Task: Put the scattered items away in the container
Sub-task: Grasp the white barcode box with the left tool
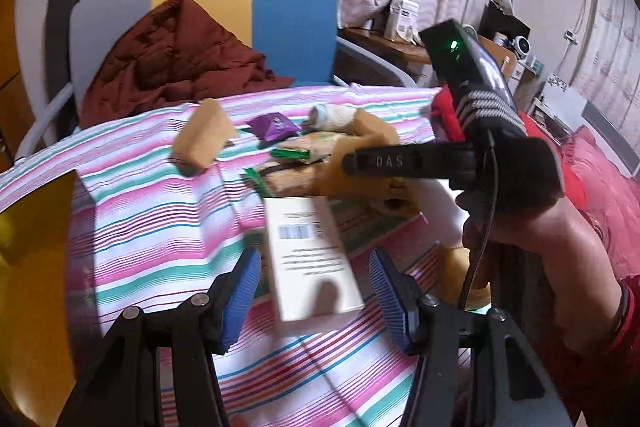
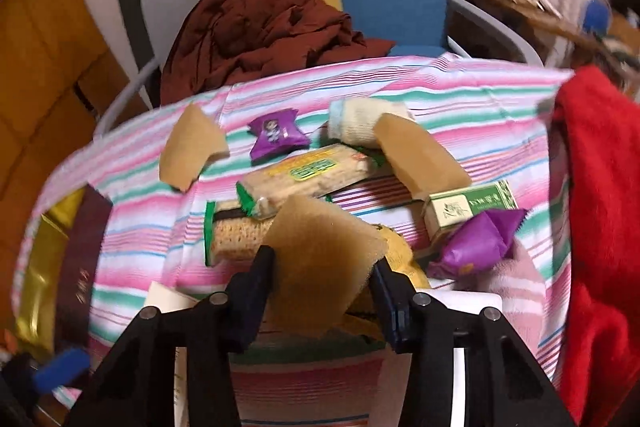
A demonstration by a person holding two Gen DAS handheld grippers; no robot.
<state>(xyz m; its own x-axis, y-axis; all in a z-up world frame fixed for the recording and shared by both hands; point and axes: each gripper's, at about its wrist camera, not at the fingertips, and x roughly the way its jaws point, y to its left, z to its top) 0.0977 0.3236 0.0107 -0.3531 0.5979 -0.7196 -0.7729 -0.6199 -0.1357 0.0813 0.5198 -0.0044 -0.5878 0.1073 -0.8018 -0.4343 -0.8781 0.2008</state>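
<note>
One tan, porous sponge [image 2: 320, 251] fills the right tool [image 2: 320, 267].

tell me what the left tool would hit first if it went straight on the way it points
Most likely the white cardboard box with a barcode, which lies between the open left tool's blue pads and just ahead on the striped cloth; depth is unclear.

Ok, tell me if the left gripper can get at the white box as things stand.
Probably yes. The left gripper is open with the white box lying between its pads, not yet pinched. Nothing sits on the box, and the right gripper is further back.
</note>
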